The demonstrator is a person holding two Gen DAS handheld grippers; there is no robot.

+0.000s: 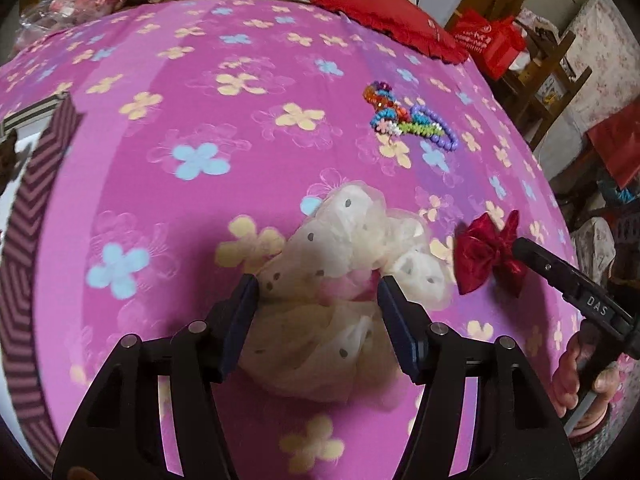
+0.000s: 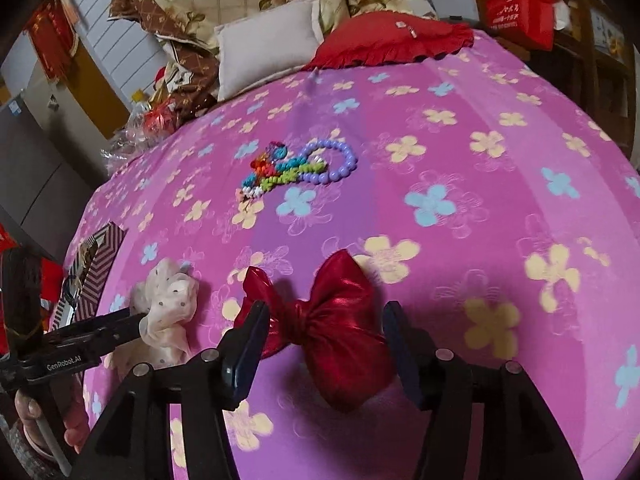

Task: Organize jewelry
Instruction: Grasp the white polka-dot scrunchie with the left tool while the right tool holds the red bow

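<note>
A cream dotted tulle scrunchie [image 1: 344,264] lies on the pink flowered bedspread [image 1: 208,92], between the open fingers of my left gripper [image 1: 318,292]. It also shows in the right wrist view [image 2: 166,312], with the left gripper [image 2: 138,320] at it. A shiny red bow [image 2: 328,320] lies between the open fingers of my right gripper [image 2: 324,320]; the bow also shows in the left wrist view [image 1: 490,254], with the right gripper [image 1: 520,246] at it. A pile of colourful beaded bracelets [image 1: 412,120] lies farther back on the bed, also in the right wrist view [image 2: 300,168].
A striped chevron box [image 1: 32,240] stands at the bed's left edge, also in the right wrist view [image 2: 96,264]. A red cushion [image 2: 392,36], a beige pillow [image 2: 268,48] and bedding sit at the head. Red bags [image 1: 492,40] and wooden furniture stand to the right.
</note>
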